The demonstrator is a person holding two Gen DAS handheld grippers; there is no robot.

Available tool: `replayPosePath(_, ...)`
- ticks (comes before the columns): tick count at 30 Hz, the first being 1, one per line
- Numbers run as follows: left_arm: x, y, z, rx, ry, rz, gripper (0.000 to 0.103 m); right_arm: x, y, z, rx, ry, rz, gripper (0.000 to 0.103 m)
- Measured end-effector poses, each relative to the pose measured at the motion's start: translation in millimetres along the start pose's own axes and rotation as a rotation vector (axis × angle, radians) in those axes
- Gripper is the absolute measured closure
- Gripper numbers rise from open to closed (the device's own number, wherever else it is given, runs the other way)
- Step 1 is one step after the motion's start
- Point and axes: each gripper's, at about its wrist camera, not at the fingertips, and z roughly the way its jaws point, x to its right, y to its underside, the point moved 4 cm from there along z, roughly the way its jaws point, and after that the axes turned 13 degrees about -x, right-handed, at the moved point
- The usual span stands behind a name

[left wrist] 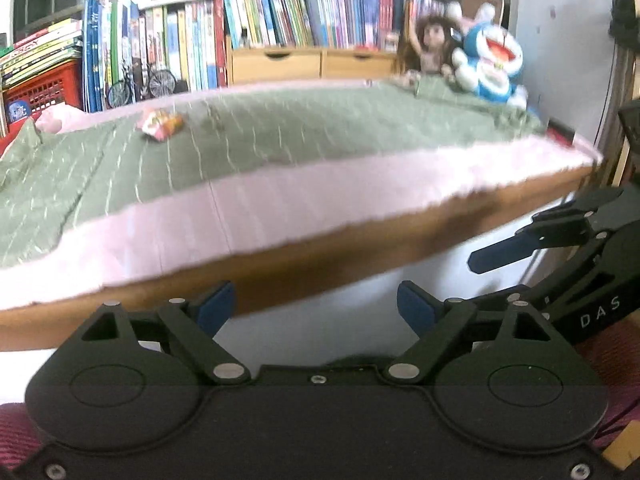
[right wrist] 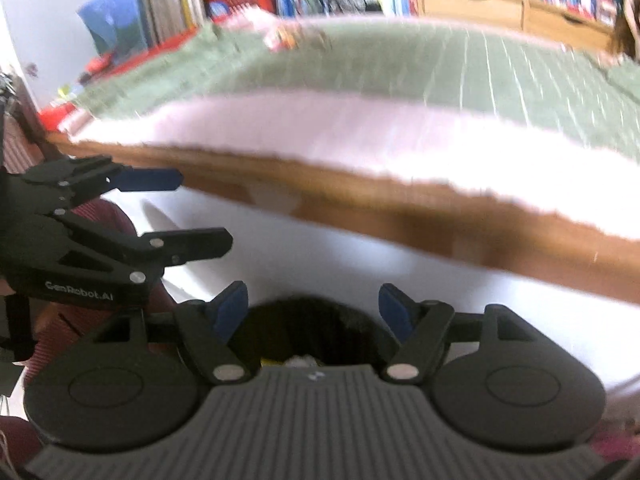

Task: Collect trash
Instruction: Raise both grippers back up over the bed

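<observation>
Wrapper [left wrist: 160, 124] on green blanket [left wrist: 280, 128]

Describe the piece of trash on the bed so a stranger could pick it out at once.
Start at the bed with the green striped blanket over a pink sheet, in front of the bookshelves. On the blanket's far left part, near the red crate of books, lies a small crumpled wrapper. It is the only loose item on the open blanket, pink, yellow and orange, unlike the doll and blue plush toy at the far right corner.
</observation>
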Motion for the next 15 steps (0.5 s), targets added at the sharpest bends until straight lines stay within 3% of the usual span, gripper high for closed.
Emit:
replayPosePath(3,-8,-14,-16,0.038,0.013,-0.04,0.014,2,-9,-17,0.068,-0.019,-0.017,0.022)
replayPosePath(7,-24,-33,-35,0.101,-0.042,-0.063,0.008,3,-27,-35,0.154,-0.019,-0.029,0.019)
replayPosePath(15,-61,-81,-34,0.183,-0.148,-0.098,0.008,12,-68,-45,0.252,0.108,-0.034,0.019)
